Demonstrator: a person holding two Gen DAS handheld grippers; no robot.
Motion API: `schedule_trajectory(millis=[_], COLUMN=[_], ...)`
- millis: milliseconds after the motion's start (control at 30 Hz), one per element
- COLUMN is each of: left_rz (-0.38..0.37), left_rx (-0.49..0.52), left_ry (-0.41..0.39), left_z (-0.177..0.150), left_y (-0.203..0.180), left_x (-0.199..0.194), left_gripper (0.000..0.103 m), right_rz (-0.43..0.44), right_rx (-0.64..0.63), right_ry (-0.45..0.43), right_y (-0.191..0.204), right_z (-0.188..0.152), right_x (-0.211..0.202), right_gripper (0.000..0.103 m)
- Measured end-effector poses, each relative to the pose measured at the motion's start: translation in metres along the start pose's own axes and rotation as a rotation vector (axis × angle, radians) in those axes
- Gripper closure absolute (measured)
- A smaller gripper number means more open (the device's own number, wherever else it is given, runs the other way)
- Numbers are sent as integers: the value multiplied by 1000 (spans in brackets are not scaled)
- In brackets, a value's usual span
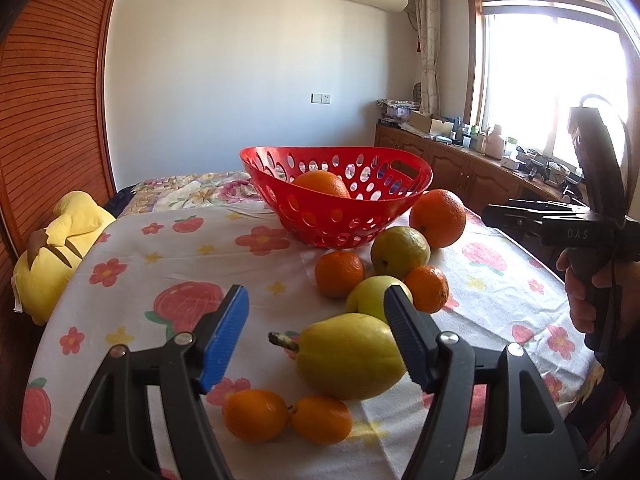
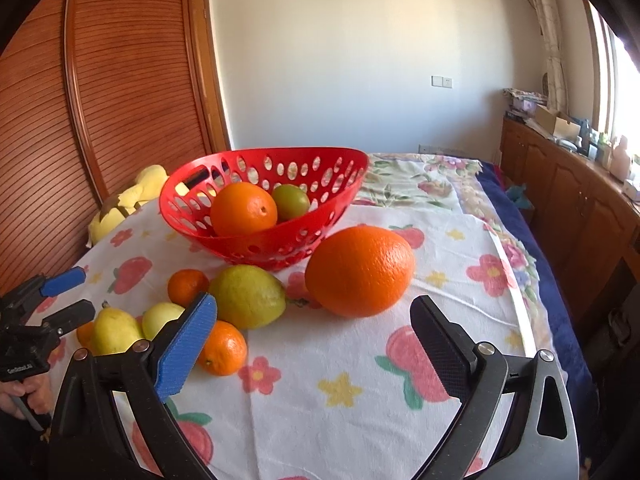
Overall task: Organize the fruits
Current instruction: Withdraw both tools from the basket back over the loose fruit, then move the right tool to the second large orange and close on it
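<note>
A red perforated basket (image 1: 336, 216) (image 2: 260, 248) stands on the flowered tablecloth and holds an orange (image 2: 244, 208) and a small green fruit (image 2: 292, 202). My left gripper (image 1: 316, 332) is open, and a yellow pear (image 1: 348, 356) lies between its jaws; the blue pad is well clear of it. Two small oranges (image 1: 256, 414) lie just below the pear. Beyond it sit a pale apple (image 1: 370, 296), two tangerines (image 1: 339, 274) and a green-yellow fruit (image 1: 400, 252). My right gripper (image 2: 316, 344) is wide open and holds nothing, just short of a large orange (image 2: 360, 270).
A yellow plush toy (image 1: 52, 248) lies off the table's left edge against a louvred wooden wardrobe (image 2: 132, 100). Behind the table is a bed with a flowered cover (image 2: 420, 188). Wooden cabinets (image 2: 580, 208) run under the window on the right.
</note>
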State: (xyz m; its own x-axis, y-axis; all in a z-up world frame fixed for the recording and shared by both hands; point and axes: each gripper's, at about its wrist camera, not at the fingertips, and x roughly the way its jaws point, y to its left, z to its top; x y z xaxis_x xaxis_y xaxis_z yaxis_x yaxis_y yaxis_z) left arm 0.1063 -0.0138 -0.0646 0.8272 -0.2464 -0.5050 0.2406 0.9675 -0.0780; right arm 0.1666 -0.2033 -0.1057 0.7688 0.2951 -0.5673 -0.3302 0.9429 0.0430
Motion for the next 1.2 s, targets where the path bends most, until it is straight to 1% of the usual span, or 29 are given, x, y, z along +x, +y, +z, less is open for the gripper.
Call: schedule_trajectory(millis=[167, 367, 533, 800, 1033, 1200], left_rz=[1, 5, 8, -9, -10, -12], left_rx=[2, 8, 13, -1, -4, -6], left_ry=[8, 32, 30, 33, 34, 35], left_z=[-1, -9, -12, -13, -13, -13], left_y=[-2, -6, -7, -4, -4, -4], left_x=[2, 7, 7, 8, 8, 9], left_gripper=[33, 33, 33, 33, 33, 32], right_rz=[-19, -46, -59, -62, -56, -65], right_rx=[3, 10, 20, -3, 26, 45], right_ry=[5, 26, 40, 68, 121, 133], right_y=[-6, -17, -24, -21, -28, -31], right_z=[-5, 2, 9, 16, 17, 16], right_x=[8, 25, 42, 62, 83, 89], right_gripper=[3, 3, 3, 2, 2, 2])
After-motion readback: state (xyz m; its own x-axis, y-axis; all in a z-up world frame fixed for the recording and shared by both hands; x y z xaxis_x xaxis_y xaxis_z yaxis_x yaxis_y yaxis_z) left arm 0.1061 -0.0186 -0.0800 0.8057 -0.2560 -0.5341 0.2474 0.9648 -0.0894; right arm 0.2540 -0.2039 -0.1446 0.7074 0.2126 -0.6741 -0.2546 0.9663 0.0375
